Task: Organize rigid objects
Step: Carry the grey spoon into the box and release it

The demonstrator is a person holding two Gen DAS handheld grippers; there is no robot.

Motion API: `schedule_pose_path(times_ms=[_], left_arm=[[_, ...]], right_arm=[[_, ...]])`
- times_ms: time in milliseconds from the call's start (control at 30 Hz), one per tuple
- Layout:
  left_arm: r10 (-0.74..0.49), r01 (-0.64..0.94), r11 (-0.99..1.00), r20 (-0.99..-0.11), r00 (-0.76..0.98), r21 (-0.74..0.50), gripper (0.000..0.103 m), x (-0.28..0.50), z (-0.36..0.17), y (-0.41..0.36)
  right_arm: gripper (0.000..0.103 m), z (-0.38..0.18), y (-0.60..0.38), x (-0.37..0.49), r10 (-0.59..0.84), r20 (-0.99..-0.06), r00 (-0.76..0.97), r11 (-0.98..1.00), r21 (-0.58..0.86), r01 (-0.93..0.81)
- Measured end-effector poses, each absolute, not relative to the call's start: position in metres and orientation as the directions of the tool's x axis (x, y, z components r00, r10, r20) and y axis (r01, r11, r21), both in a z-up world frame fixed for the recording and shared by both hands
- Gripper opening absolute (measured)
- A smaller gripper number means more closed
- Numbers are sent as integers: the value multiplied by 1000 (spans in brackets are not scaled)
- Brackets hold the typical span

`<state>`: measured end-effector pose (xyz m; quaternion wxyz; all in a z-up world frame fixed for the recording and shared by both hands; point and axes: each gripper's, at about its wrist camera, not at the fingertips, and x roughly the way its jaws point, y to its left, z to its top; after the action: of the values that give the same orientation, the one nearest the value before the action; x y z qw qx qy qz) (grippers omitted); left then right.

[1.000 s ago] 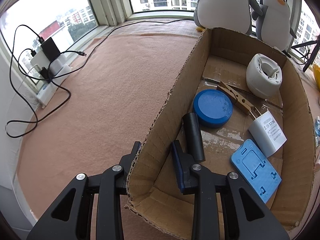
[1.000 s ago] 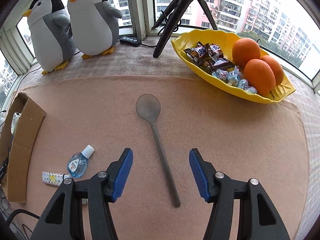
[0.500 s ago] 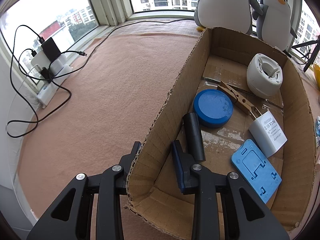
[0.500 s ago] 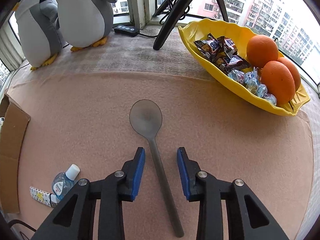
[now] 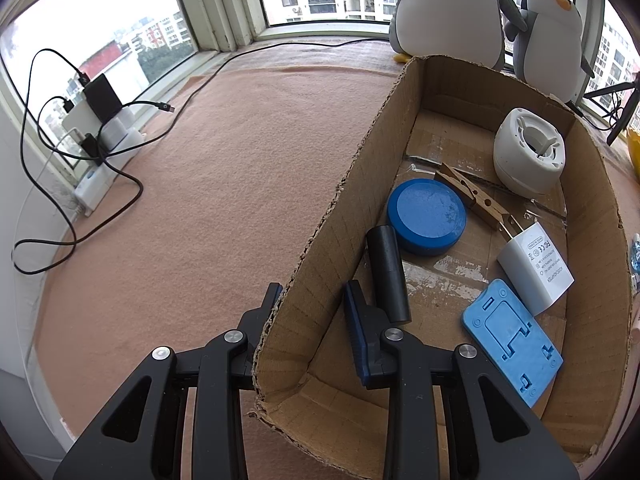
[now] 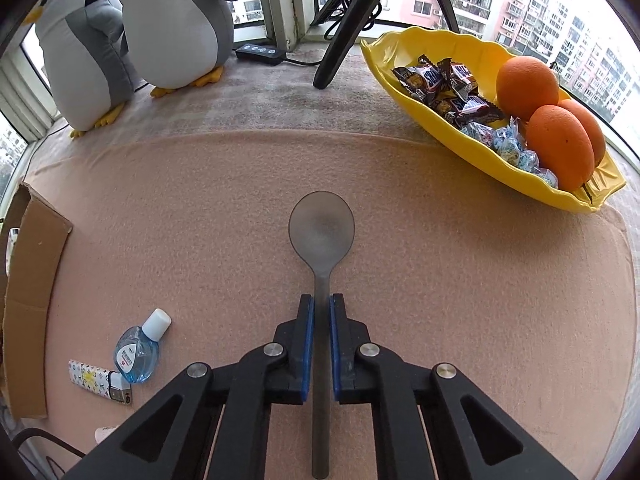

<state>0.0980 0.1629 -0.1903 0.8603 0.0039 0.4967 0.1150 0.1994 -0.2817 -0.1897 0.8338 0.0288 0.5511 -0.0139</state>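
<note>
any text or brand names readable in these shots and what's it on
"SNICKERS", partly legible, on the brown candy wrappers in the yellow dish.
"AC/DC ADAPTER" along the edge of the white charger in the cardboard box; its finer print and marks are too small to read.
Label on the small blue bottle: too small to read.
Patterned lighter: no readable words.

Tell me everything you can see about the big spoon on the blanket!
The spoon is dull grey and looks like metal, with a wide oval bowl and a long, thin, straight handle. It lies flat on the pinkish felt cover, bowl facing up and pointing away towards the window. The right gripper has just been closing, and its blue-padded fingers now squeeze the handle close below the bowl. The handle's end sticks out behind them.
</note>
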Motion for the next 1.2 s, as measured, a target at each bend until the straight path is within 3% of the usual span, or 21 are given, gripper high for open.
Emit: schedule_pose_path(times_ms=[300,767,1200], left_arm=[[201,-194,974,-853,482,120,29,98,-190,163],[193,-196,974,-852,486,109,29,97,-191,164],[188,-200,975,-852,489,100,28,98,-191,162]], right_arm=[[7,-162,-273,179,0,-889,457,998,27,52],[7,-96,-192,170,80,-817,571,992,11,-124],[7,-68,-108,169,186,-775,604,965,27,-262]])
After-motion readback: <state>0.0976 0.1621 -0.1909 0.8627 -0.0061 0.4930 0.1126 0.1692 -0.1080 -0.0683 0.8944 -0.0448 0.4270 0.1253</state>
